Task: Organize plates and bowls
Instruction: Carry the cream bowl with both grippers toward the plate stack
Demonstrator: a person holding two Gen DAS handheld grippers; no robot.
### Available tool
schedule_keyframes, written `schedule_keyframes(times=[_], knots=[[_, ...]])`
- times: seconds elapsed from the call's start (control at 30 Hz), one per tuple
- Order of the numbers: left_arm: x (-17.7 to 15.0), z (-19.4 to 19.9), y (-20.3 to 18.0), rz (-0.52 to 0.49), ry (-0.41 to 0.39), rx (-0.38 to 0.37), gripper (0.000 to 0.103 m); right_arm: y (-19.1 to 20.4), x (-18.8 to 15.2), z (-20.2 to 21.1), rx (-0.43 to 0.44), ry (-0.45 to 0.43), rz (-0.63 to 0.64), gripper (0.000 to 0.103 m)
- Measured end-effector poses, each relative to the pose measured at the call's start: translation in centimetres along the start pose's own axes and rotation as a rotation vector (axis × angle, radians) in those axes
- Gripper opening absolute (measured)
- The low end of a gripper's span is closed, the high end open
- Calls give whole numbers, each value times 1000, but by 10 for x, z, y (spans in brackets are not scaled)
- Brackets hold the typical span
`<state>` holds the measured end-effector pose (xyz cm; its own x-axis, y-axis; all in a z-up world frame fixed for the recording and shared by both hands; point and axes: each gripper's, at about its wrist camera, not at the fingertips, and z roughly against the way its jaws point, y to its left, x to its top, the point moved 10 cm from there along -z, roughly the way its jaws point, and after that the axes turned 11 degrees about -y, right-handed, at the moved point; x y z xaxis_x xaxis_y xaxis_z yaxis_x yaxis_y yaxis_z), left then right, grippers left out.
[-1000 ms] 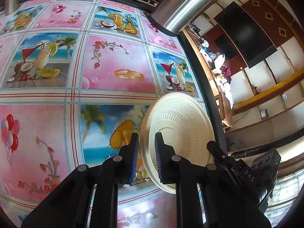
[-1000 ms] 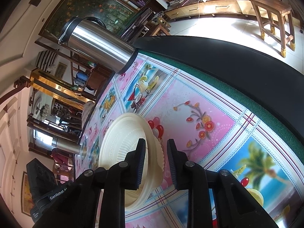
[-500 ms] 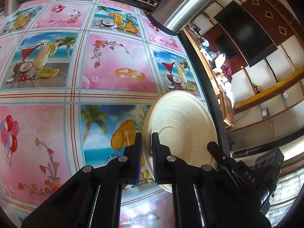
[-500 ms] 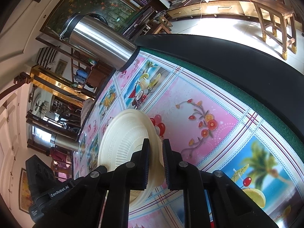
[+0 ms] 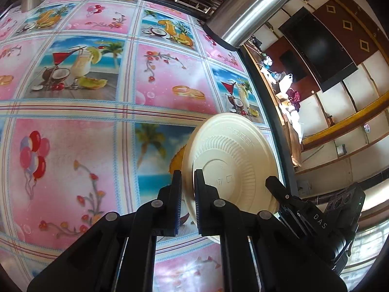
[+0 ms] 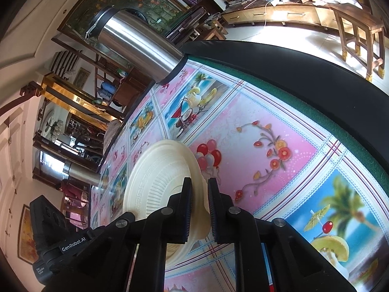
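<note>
since a second ago both pairs of fingers have drawn in, the gaps much narrower, and the cream plate [image 5: 233, 155] has tipped a little further up off the surface [image 5: 73, 97]. left hand-held gripper [image 5: 187, 177] now stands narrow, its fingers pinching the near rim of the plate, one pad on the ribbed underside and the other behind the rim. from the left wrist view the plate stands tilted on edge, its underside turned toward the camera, close to the dark right border of the surface. right hand-held gripper [image 6: 199, 187] is narrow too; between its fingers sits the cream wall of a bowl [image 6: 203, 194], with the plate [image 6: 160, 177] lying against its left side, though motion blur hides whether the pads press fully on the wall. each hand-held gripper shows at the edge of the other's view, so the two meet at the same stack from opposite sides. a steel flask [image 5: 248, 7] stands at the far corner of the surface, well apart from the plate, and a second steel flask [image 6: 81, 172] shows far off in the right wrist view.
</note>
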<state>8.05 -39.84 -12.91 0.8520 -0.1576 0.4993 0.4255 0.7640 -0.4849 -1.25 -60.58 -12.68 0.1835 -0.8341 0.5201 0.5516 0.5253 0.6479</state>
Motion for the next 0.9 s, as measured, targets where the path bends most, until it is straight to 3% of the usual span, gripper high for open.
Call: schedule_keyframes(times=[0.23, 0.5, 0.9], knots=[[-15, 43, 48, 52, -33, 22, 8, 30, -37, -4, 61, 79, 27, 15], [-38, 96, 103, 80, -62, 81, 9, 74, -108, 7, 129, 166, 88, 14], [-82, 158, 154, 93, -93, 147, 12, 122, -182, 31, 231, 203, 185, 14]])
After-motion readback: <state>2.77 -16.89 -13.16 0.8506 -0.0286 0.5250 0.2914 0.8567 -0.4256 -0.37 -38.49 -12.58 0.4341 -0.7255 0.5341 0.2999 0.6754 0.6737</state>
